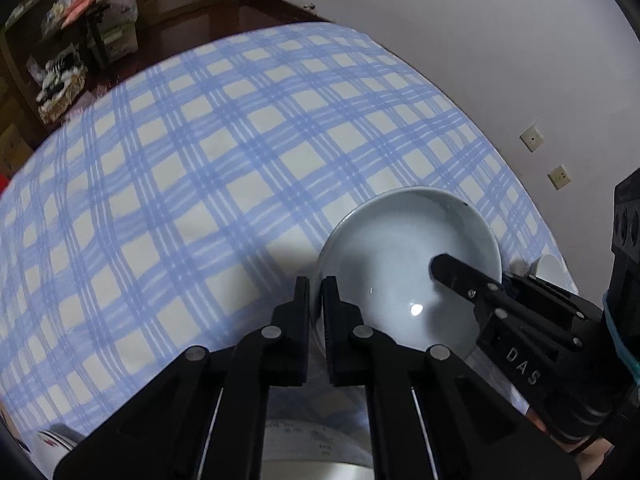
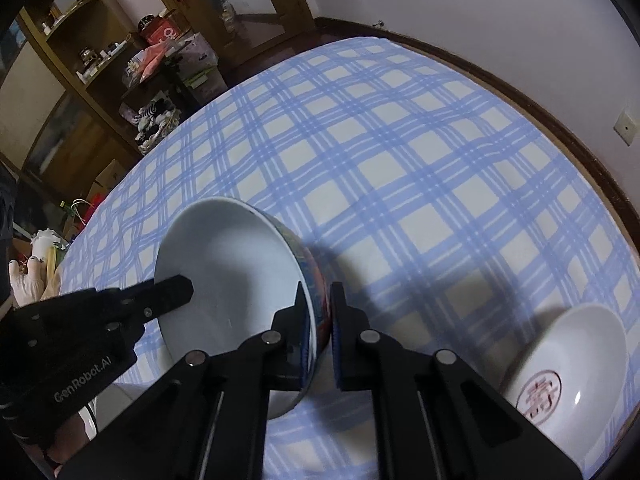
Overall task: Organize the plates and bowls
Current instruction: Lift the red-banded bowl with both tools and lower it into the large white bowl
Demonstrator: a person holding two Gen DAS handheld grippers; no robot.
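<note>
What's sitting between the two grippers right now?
The pale blue bowl: the left gripper pinches one rim, the right gripper the opposite rim. Both wrist views show it.

bowls: 2 (large bowl (image 2: 224,280), small bowl (image 2: 568,364)) | grippers: 2

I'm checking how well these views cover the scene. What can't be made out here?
- Left wrist view: the white dish at right is mostly hidden behind the right gripper.
- Left wrist view: the plate below is covered by the left gripper.
- Right wrist view: the stamped bowl is cut by the lens edge.
</note>
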